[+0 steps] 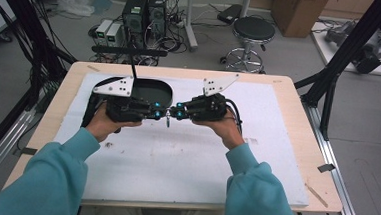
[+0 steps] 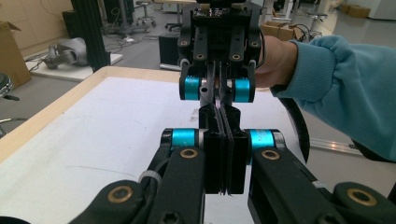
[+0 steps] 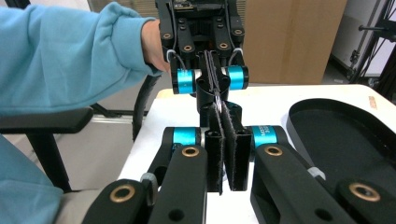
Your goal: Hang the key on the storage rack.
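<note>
Now we hold both grippers tip to tip above the middle of the table (image 1: 286,143), a little toward its far edge, with the black tray (image 1: 152,91) just behind the left one. Our left gripper (image 1: 159,114) has its jaws pressed together on a thin strip (image 1: 168,117), and our right gripper (image 1: 176,114) is clamped on the same strip from the opposite side. In the left gripper view the strip (image 2: 219,100) runs straight ahead from the closed jaws into the other gripper's closed jaws; the right gripper view shows the same line, the strip (image 3: 215,91) bridging the short gap. So its long axis lies along the line between the two claws, roughly parallel to the table's near edge, and each hand has an end. What the strip is made of we cannot tell; it is too thin and dark. We judge that any pull, twist or handover turns on that shared axis: neither hand is nearer, and the strip hangs clear of the table between them.
</note>
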Motion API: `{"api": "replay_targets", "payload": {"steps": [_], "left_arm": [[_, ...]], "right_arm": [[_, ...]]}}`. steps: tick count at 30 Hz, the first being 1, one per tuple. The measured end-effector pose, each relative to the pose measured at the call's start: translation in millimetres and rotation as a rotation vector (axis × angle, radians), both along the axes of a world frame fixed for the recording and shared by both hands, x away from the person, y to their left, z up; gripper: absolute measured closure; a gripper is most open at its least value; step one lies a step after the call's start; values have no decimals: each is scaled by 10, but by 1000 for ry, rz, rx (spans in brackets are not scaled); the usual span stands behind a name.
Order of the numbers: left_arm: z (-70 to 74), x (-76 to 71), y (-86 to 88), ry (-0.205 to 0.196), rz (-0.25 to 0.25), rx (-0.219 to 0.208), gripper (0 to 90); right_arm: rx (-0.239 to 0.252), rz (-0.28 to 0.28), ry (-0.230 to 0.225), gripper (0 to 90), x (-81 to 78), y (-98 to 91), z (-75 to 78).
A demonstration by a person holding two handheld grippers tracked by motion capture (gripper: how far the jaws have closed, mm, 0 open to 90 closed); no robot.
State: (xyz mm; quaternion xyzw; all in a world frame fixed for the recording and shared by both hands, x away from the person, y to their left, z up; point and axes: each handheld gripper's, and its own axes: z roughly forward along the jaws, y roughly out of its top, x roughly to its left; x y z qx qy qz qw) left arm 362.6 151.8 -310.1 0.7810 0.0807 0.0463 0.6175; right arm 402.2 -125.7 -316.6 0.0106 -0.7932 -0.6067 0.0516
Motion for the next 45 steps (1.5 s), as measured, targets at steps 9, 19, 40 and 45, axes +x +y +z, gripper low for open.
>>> {"api": "replay_targets", "payload": {"steps": [9, 19, 40, 45], "left_arm": [[28, -25, 32, 14, 45, 2, 885], [102, 71, 231, 23, 125, 57, 885], [453, 577, 542, 41, 334, 226, 884], [497, 702, 583, 39, 364, 272, 884]], "right_arm": [[37, -151, 0, 105, -134, -6, 16], [45, -327, -60, 6, -353, -406, -58], [99, -645, -47, 7, -891, -1522, -759], [91, -668, -66, 7, -968, -1590, -863]]}}
